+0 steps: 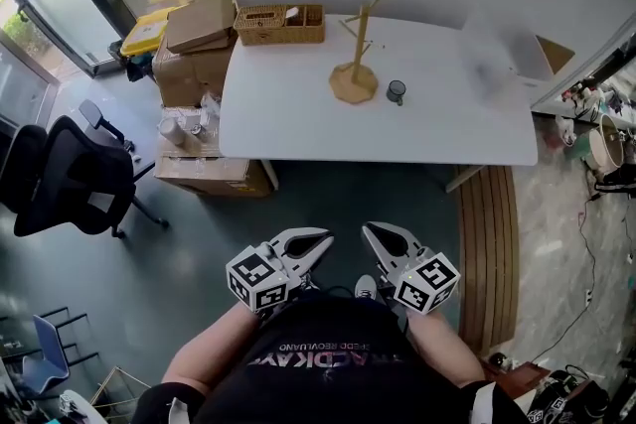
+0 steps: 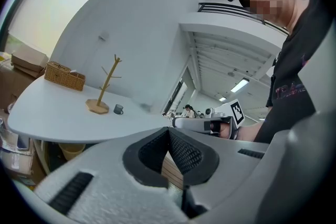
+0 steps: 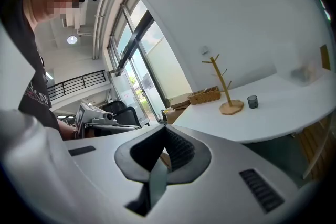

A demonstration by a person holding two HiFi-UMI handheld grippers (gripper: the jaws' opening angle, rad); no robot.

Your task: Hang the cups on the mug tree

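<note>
One white table (image 1: 298, 129) is standing against a pale wall, with one black office chair (image 1: 65, 179) on the floor to its left. It is carrying one wooden mug tree (image 1: 356, 65), one dark cup (image 1: 397, 92) just beside the tree's base, and one wicker basket (image 1: 279, 25). The left gripper (image 1: 323, 236) and right gripper (image 1: 369, 231) are hanging well short of the table, jaws closed on nothing.

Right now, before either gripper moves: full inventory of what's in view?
table: 1, white, centre
mug tree: 1, light wood, far side of table, nothing hung
cup: 1, dark, on table right of the tree's base
wicker basket: 1, tan, table's far left
cardboard boxes: several, brown, left of table
office chair: 1, black, floor at left
left gripper: grey, jaws together, empty
right gripper: grey, jaws together, empty
</note>
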